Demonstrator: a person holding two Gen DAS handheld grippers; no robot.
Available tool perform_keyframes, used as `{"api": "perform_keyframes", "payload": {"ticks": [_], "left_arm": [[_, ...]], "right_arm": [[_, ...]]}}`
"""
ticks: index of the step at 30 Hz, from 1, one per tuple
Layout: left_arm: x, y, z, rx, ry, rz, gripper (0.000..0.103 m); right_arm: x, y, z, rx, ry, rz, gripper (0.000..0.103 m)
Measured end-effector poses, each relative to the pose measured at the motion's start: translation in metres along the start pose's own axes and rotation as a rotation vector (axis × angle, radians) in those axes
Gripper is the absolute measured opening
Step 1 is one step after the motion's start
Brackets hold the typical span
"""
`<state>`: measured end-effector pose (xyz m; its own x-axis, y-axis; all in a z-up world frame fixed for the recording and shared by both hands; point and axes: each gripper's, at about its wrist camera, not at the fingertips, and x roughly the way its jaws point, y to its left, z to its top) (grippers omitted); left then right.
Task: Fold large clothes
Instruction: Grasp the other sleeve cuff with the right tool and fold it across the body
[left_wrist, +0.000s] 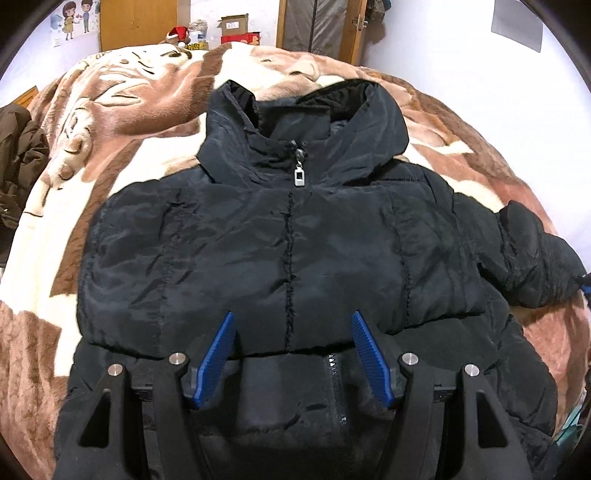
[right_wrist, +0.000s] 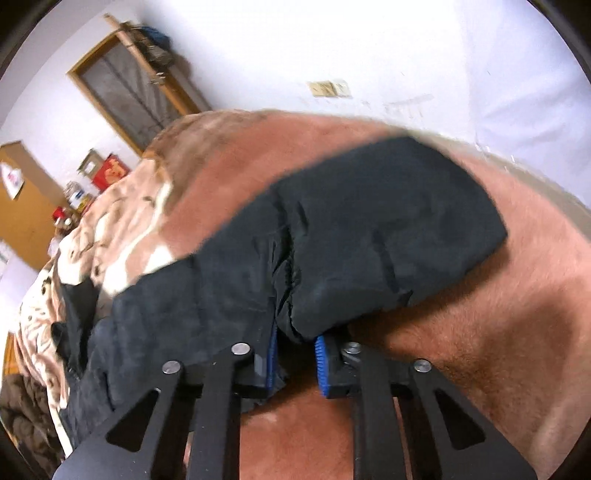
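Nearest the left wrist camera, the left gripper (left_wrist: 291, 325) hangs over the lower front of one black puffer jacket (left_wrist: 258, 240), its two blue ribbed fingers (left_wrist: 216, 360) spread wide, one on each side of the zip line, with nothing pinched between them. The jacket lies face up on the bed, spread over a brown, pink and cream blanket (left_wrist: 122, 110), zipped to the collar, with one silver zipper pull (left_wrist: 300, 179) at the throat and the hood (left_wrist: 354, 110) lying flat beyond it. One sleeve (left_wrist: 535, 258) reaches out toward the right edge of that view.

In the right wrist view, the right gripper (right_wrist: 295, 350) has its two blue fingers (right_wrist: 320, 363) drawn close together on the black fabric at the end of that sleeve (right_wrist: 369, 229); the cloth bunches down between them and hides most of the pads. The sleeve runs away from the fingers across the blanket (right_wrist: 480, 332), blurred.

Past the bed stand one open cardboard box (left_wrist: 233, 24), one red box (left_wrist: 242, 38) under it and one red Santa hat (left_wrist: 177, 33). One dark brown garment (left_wrist: 18, 155) lies heaped at the bed's left edge. One cartoon poster (left_wrist: 74, 20) showing two figures hangs on the white wall.
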<state>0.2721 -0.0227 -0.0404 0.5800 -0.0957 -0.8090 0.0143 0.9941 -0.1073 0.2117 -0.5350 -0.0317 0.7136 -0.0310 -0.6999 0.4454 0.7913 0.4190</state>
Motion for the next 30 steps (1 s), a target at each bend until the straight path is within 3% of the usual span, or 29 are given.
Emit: {"api": "perform_keyframes", "payload": {"ticks": [9,15,18,23,30], "left_arm": [[-0.043,0.016,0.003,-0.035,-0.076,0.005,0.067],[-0.064,0.041,0.000,-0.086,-0.114,0.011,0.067],[-0.070,0.057,-0.006,-0.118,-0.122,0.020,0.067],[-0.074,0.090,-0.020,-0.178,-0.118,0.041,0.067],[-0.066,0.125,-0.039,-0.236,-0.089,0.079,0.067]], "right_arm": [[-0.093,0.112,0.008,-0.224,-0.117,0.197,0.014],[-0.114,0.209,-0.012,-0.399,-0.099,0.353,0.014],[-0.104,0.255,-0.036,-0.491,-0.059,0.395,0.014],[-0.059,0.312,-0.096,-0.606,0.086,0.439,0.014],[0.022,0.338,-0.172,-0.682,0.303,0.413,0.022]]}}
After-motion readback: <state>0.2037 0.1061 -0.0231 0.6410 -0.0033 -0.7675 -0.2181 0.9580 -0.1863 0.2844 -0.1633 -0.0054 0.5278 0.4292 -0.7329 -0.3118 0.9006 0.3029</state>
